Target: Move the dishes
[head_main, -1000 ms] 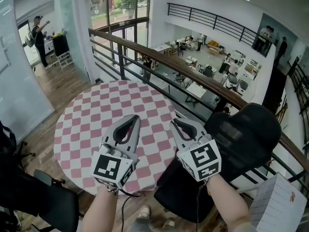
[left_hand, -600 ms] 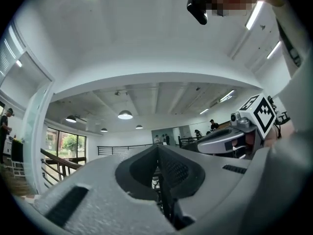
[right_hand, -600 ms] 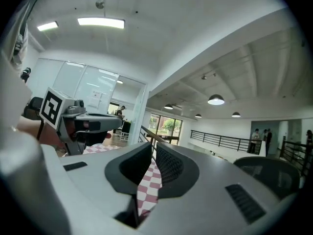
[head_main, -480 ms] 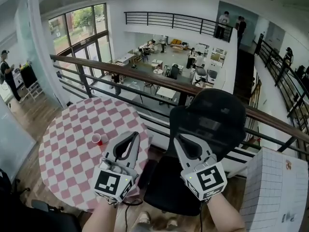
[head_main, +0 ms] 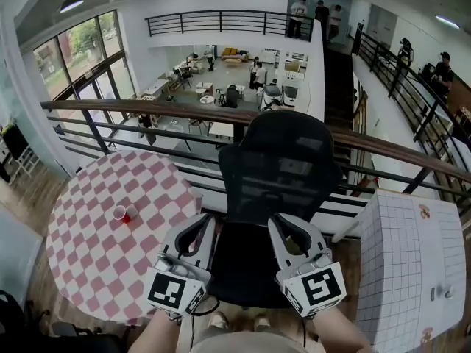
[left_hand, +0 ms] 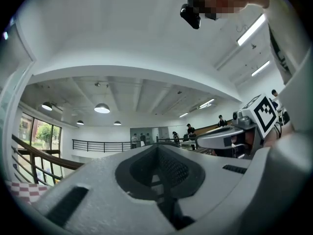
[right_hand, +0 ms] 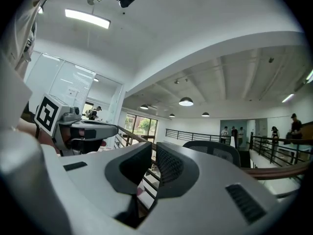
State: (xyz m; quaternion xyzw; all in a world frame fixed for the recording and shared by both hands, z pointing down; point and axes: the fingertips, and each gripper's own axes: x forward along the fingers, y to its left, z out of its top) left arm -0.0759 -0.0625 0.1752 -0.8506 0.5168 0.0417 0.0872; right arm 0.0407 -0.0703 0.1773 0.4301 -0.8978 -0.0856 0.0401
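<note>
Grippers were held side by side at the lower edge of the head view, both pointing forward and roughly level. The left gripper (head_main: 208, 220) had its jaws closed tip to tip with nothing between them. The right gripper (head_main: 277, 220) was closed down to a thin slit, through which only background showed, so it gripped nothing. A black mesh office chair (head_main: 283, 160) stood directly ahead of both jaw sets, its seat just beyond the tips and its backrest rising behind. A dark railing (head_main: 184, 112) ran across beyond the chair. To the left of the left gripper, and well apart from it, stood a round table (head_main: 81, 256) with a pink-and-white checked cloth. On that cloth lay a small red-and-white item (head_main: 121, 213), possibly cups, though it was too small to identify. To the right of the right gripper stood a white gridded table (head_main: 401, 271), with a few small objects on it that could not be made out.
</note>
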